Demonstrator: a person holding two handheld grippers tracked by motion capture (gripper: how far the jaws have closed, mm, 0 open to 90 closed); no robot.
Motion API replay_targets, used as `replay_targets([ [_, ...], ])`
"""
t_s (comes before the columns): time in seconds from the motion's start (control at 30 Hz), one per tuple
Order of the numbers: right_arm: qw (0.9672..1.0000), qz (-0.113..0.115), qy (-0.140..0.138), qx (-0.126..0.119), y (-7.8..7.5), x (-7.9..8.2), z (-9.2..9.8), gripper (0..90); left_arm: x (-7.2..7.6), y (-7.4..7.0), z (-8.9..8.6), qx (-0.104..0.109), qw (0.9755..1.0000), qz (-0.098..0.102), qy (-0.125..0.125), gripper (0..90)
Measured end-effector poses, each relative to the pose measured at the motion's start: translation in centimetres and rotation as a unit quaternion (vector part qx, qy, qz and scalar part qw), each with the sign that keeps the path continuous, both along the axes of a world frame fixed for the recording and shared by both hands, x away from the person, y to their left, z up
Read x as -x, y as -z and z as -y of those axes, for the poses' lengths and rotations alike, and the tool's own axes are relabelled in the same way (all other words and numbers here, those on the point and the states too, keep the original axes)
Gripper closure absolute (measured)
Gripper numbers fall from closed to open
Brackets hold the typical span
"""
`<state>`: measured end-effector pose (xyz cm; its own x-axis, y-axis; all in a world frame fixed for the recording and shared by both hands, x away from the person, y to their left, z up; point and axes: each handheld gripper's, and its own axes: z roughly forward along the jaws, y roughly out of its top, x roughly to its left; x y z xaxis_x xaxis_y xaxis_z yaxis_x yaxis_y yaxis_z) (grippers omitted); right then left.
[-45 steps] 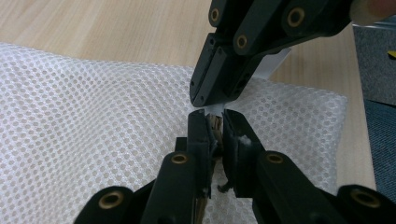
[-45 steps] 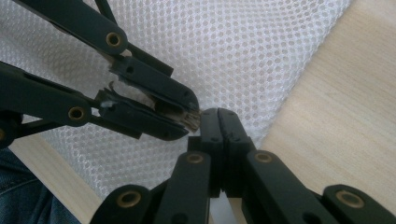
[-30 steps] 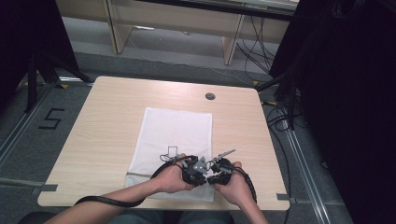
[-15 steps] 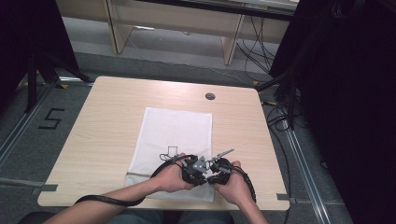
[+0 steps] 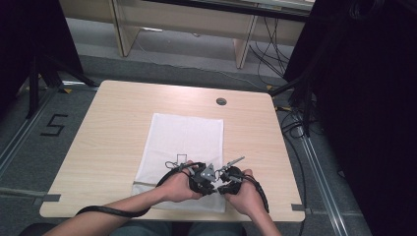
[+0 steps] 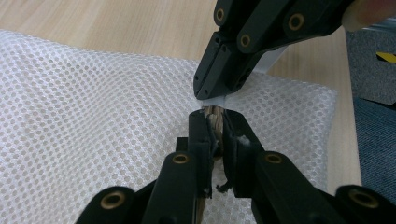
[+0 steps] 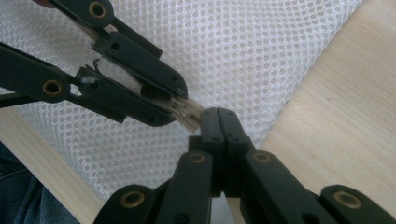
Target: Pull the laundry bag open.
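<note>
A white mesh cloth [image 5: 187,135] lies flat on the wooden table [image 5: 113,128]. Both hands hold the grippers tip to tip over its near part. My left gripper [image 6: 214,122] is shut on a small bundle of thin tan sticks [image 6: 214,115], whose ends poke out past its pads. My right gripper [image 7: 218,116] is shut, its tips touching the bundle's end [image 7: 190,119]. A thin white strip [image 6: 270,59] shows along the right gripper's jaws in the left gripper view; I cannot tell whether it is pinched. From above, the left gripper [image 5: 211,183] and right gripper [image 5: 221,185] meet.
A round cable hole [image 5: 221,101] sits near the table's far edge. The left gripper's black cable [image 5: 115,211] trails off the front edge. A desk frame stands behind the table, with dark curtains and cables [image 5: 295,123] at the right.
</note>
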<state>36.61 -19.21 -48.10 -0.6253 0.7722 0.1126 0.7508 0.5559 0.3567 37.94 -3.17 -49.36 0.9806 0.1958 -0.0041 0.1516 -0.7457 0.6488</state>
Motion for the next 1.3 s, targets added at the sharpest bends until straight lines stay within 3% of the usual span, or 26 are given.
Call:
replay_targets([
  [0.17, 1.0, 0.003, -0.002, 0.006, -0.04, 0.03, 0.01, 90.0, 0.05, 0.07, 0.01, 0.006, 0.9999, -0.006, -0.006, 82.0],
  [0.27, 1.0, 0.002, 0.001, 0.008, -0.08, 0.1, -0.06, 90.0, 0.02, -0.07, -0.03, -0.001, 1.0, 0.0, 0.001, 82.0],
  [0.33, 0.9999, 0.003, -0.001, 0.01, -0.08, 0.1, -0.06, 90.0, 0.17, -0.17, 0.03, 0.005, 1.0, 0.002, 0.0, 82.0],
  [0.37, 0.9999, 0.01, -0.011, 0.006, 0.01, -0.02, 0.0, 90.0, 0.27, -0.2, 0.01, 0.01, 0.9999, -0.008, -0.004, 82.1],
  [0.47, 1.0, 0.007, -0.005, 0.004, 0.02, 0.07, -0.11, 90.0, 0.2, -0.3, -0.16, 0.006, 1.0, 0.002, 0.0, 82.0],
  [0.53, 0.9998, 0.013, -0.015, 0.006, 0.03, -0.07, 0.0, 90.0, 0.2, -0.3, -0.33, 0.008, 1.0, -0.004, -0.003, 82.0],
  [0.57, 1.0, 0.004, -0.002, 0.009, -0.07, 0.05, -0.06, 90.0, 0.19, -0.28, -0.33, 0.011, 0.9999, -0.006, -0.004, 82.0],
  [0.93, 1.0, 0.003, -0.004, 0.004, -0.02, -0.02, 0.06, 90.0, 0.27, -0.32, -0.6, 0.011, 0.9999, -0.004, -0.004, 82.0],
  [1.07, 0.9999, 0.008, -0.005, 0.014, 0.05, -0.1, 0.15, 90.0, 0.24, -0.32, -0.63, 0.012, 0.9999, -0.005, -0.004, 82.0],
  [1.3, 0.9999, 0.01, -0.011, 0.004, 0.02, -0.05, 0.07, 90.0, 0.3, -0.39, -0.63, 0.01, 0.9999, -0.008, -0.005, 82.0],
])
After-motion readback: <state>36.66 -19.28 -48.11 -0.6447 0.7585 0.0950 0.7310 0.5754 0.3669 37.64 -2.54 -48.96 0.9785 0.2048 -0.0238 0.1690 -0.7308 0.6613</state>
